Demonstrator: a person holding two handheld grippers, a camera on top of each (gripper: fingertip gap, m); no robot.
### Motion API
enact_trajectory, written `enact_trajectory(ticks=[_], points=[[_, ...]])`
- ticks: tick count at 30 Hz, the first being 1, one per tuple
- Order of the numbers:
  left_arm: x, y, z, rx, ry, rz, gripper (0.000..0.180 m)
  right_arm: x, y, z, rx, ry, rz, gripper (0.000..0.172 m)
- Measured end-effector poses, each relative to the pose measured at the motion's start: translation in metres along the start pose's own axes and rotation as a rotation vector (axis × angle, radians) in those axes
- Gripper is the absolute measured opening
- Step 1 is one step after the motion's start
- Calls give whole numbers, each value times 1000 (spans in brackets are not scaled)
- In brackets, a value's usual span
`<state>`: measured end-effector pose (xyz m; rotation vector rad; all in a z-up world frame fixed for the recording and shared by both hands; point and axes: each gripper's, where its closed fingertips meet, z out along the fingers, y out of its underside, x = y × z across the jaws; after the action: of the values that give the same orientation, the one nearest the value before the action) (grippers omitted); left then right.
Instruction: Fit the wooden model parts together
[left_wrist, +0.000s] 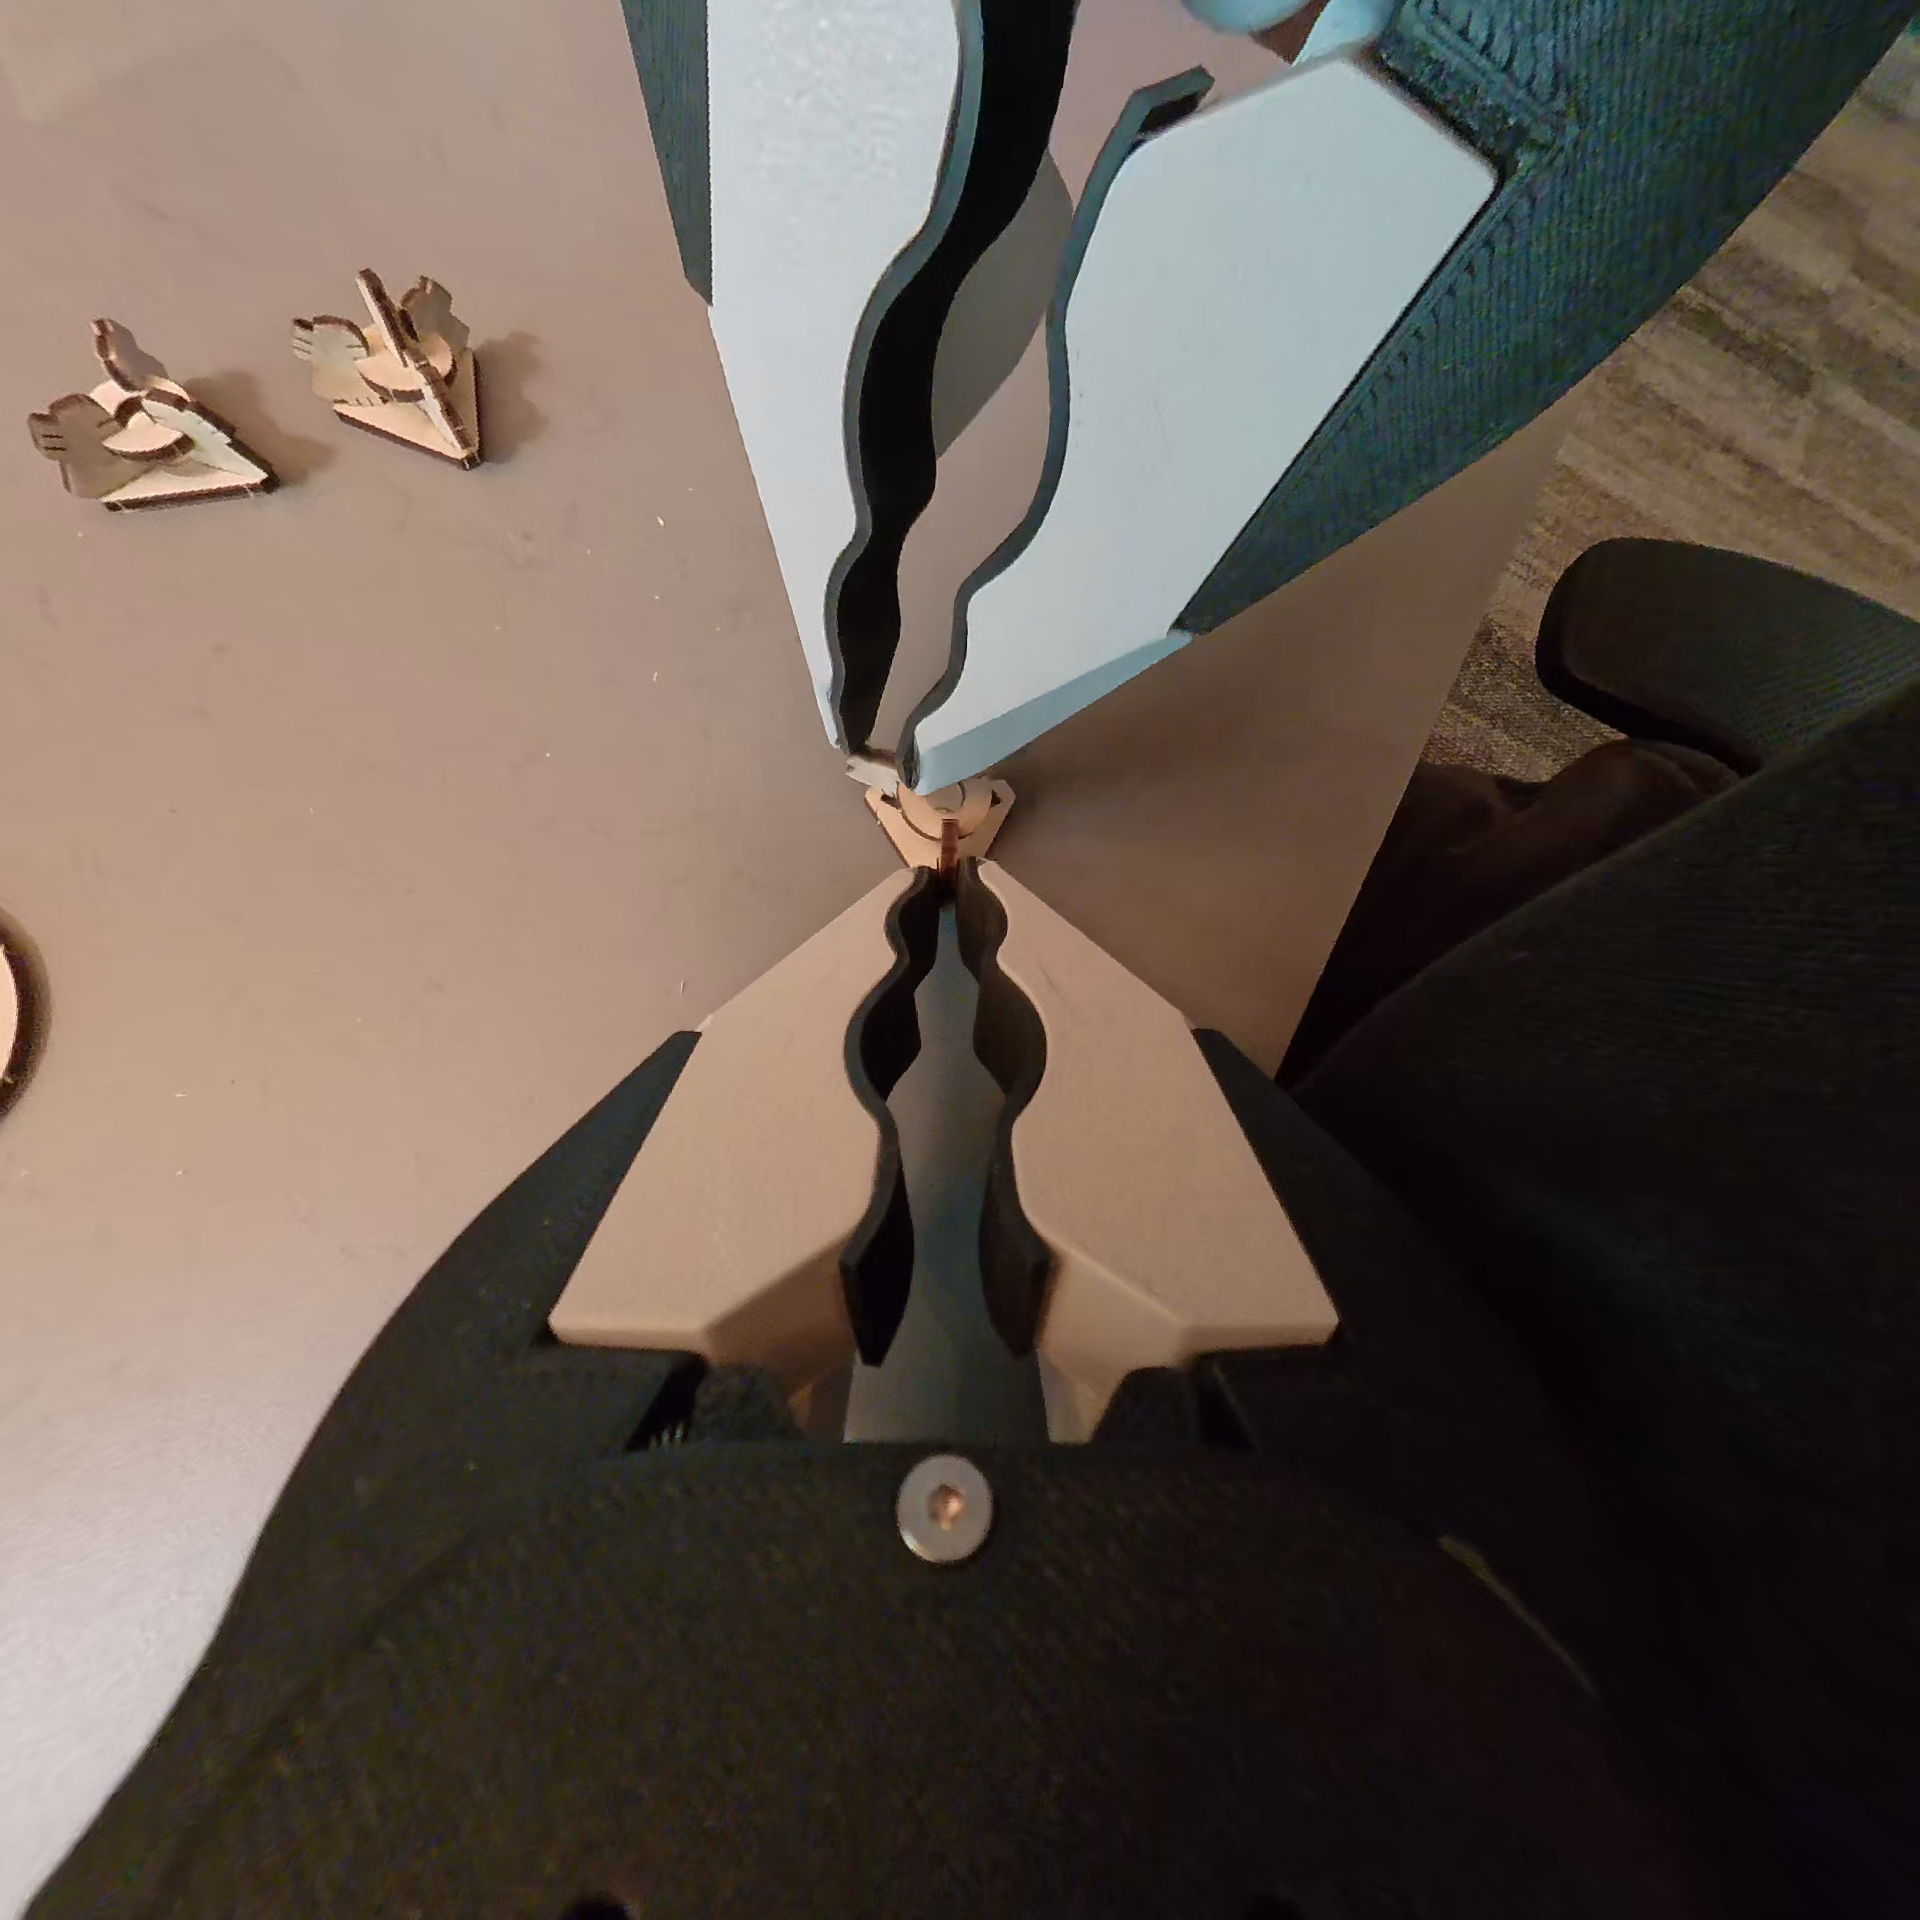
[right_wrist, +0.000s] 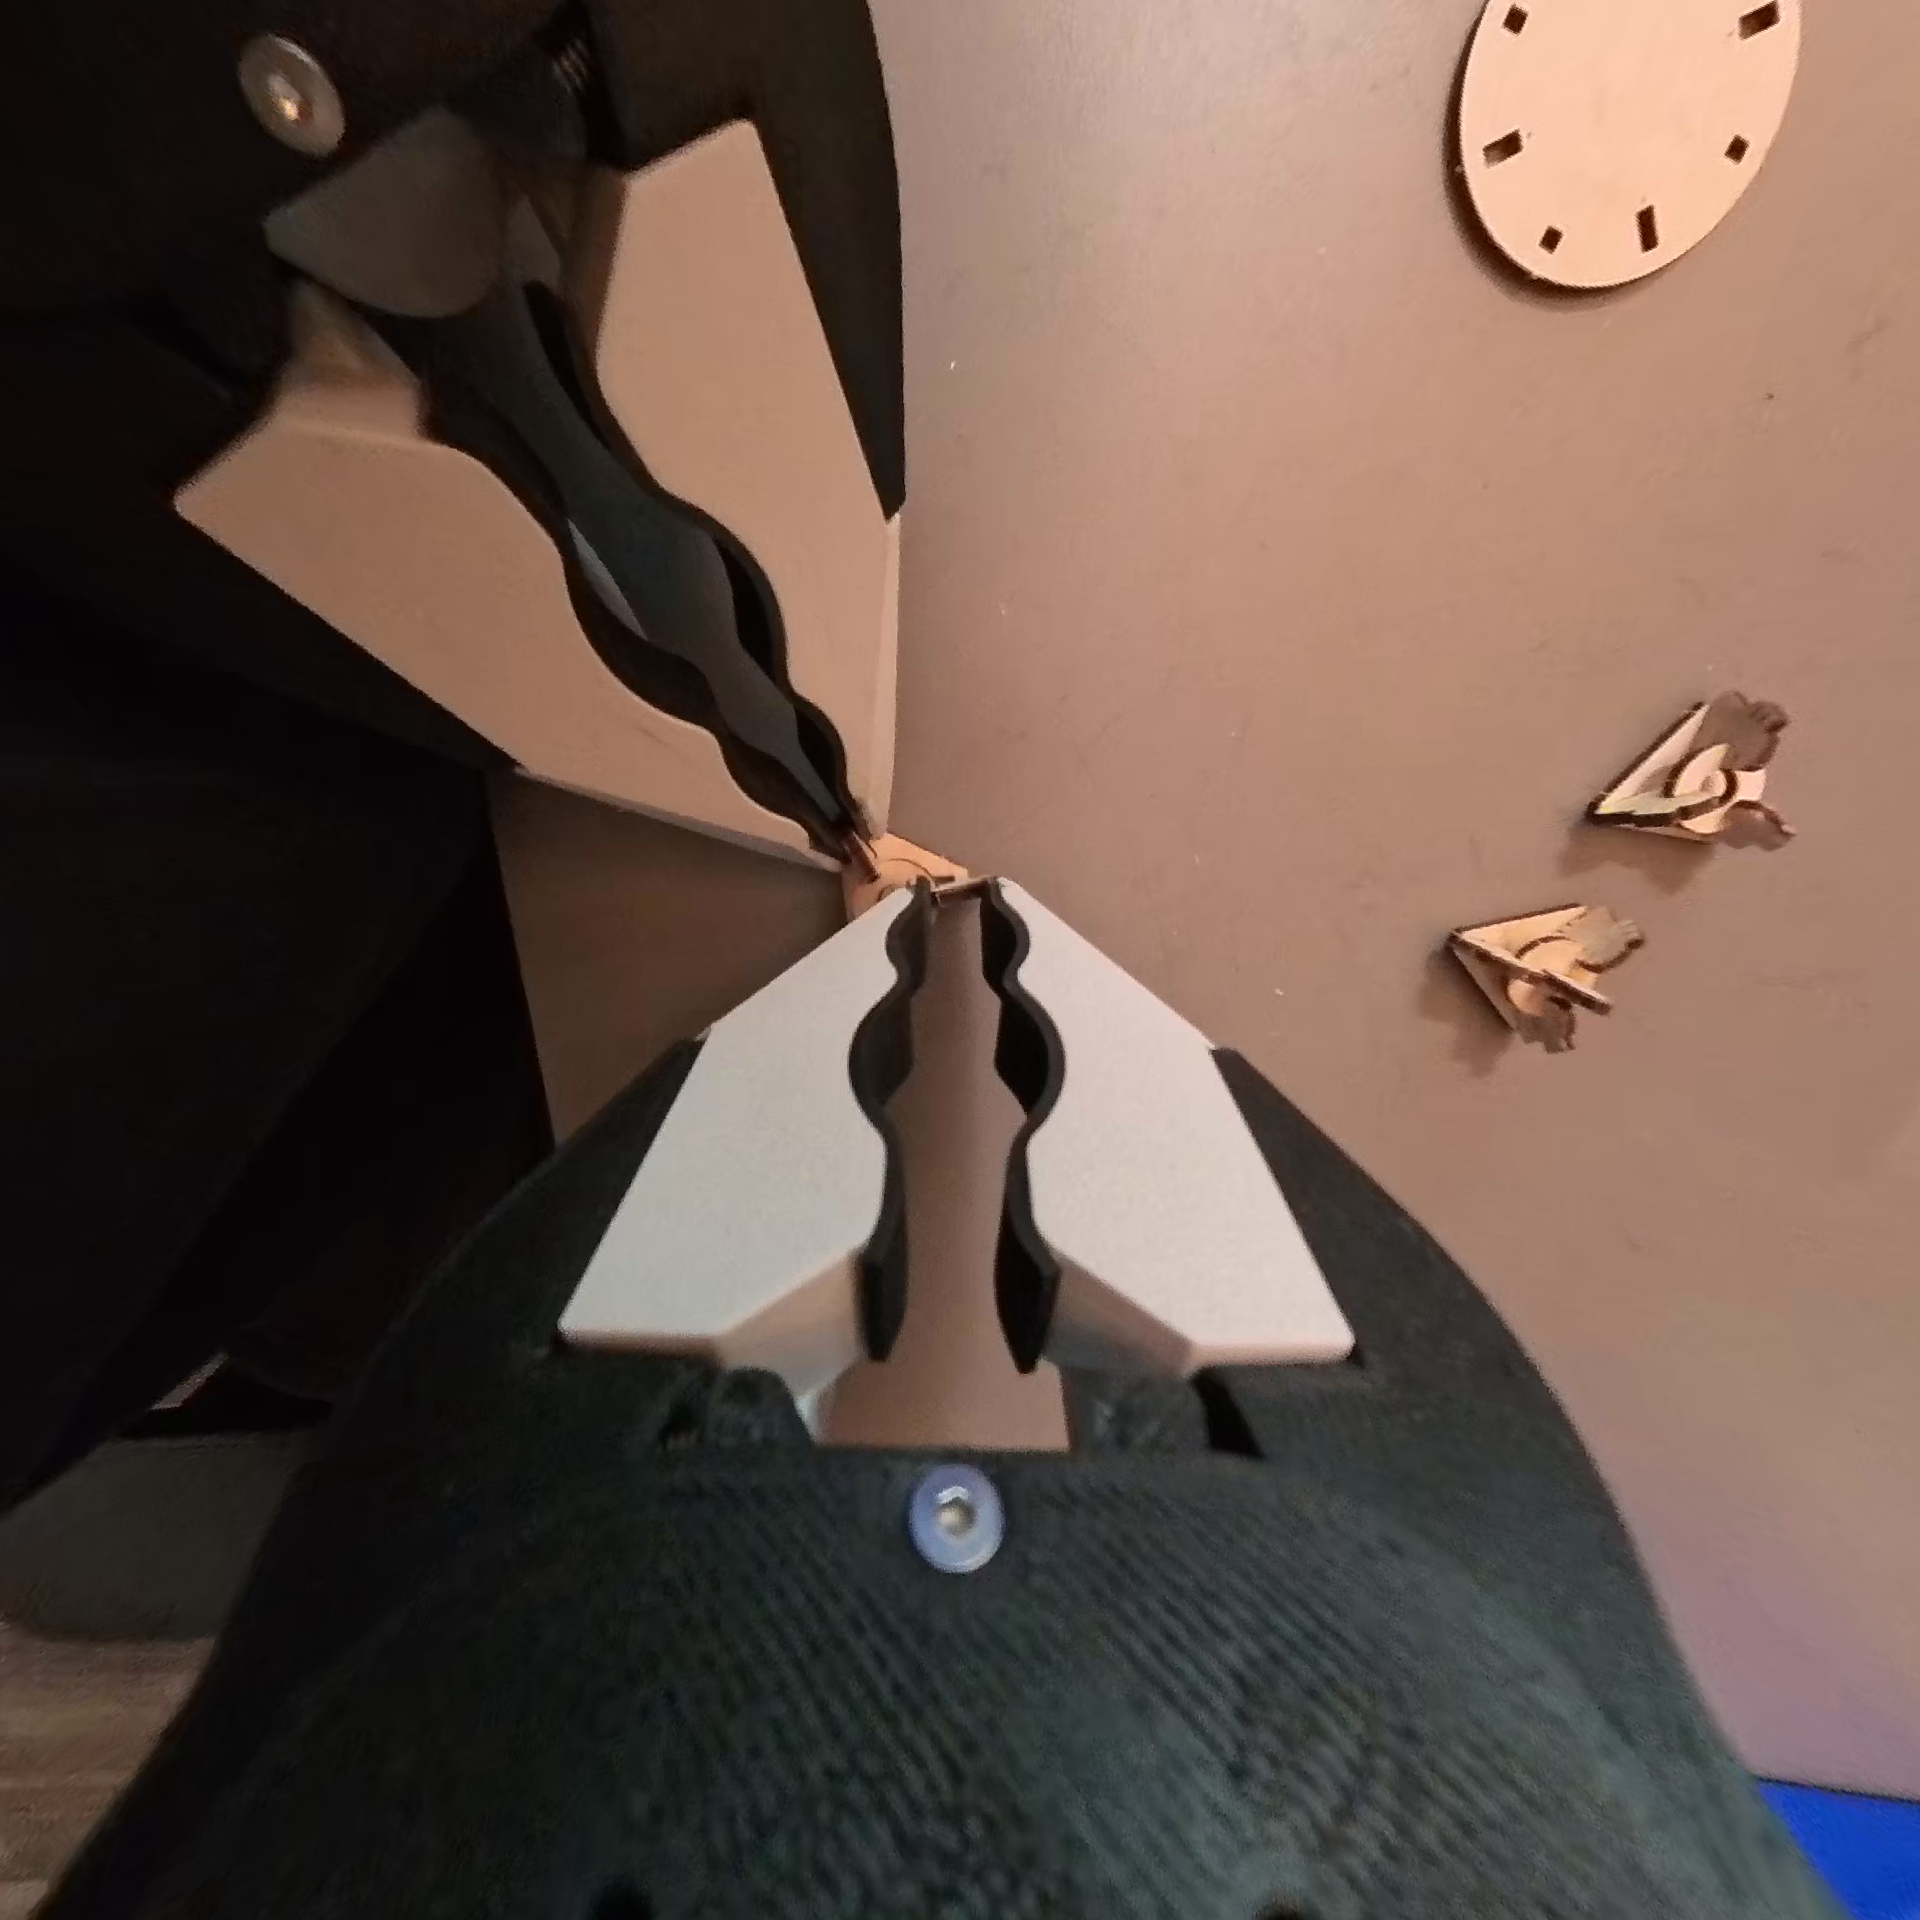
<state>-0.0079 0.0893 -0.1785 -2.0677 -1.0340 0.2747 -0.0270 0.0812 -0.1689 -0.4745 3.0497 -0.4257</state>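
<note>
Two grippers converged on one small triangular wooden assembly (left_wrist: 940, 826) near table (left_wrist: 416, 727) edge. Left gripper (left_wrist: 943, 881) clamped on thin upright wooden tab (left_wrist: 948, 840); right gripper (right_wrist: 954, 885) clamped on small flat wooden piece (right_wrist: 956, 884). Two finished assemblies (left_wrist: 400, 384) and slotted wooden disc (right_wrist: 1626, 135) well apart.

slotted wooden disc (right_wrist: 1626, 135) | black chair (left_wrist: 1714, 644) | grey-brown table (left_wrist: 416, 727)

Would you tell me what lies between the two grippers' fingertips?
A small triangular wooden assembly on the table, seen in both wrist views; the left gripper and right gripper each pinch a thin upright piece of it.
</note>
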Motion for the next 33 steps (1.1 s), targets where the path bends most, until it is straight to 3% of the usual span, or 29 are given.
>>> enact_trajectory(ticks=[15, 24, 33], points=[[0, 0, 0, 0, 4, 0, 4, -1, 3, -1, 8, -51, 60, 8], [0, 0, 0, 0, -15, 19, 4, 0, 4, -12, 96, -69, 184, 28], [4, -14, -8, 105, 77, -57, 3, -2, 9, -35, 232, 72, 268, 45]])
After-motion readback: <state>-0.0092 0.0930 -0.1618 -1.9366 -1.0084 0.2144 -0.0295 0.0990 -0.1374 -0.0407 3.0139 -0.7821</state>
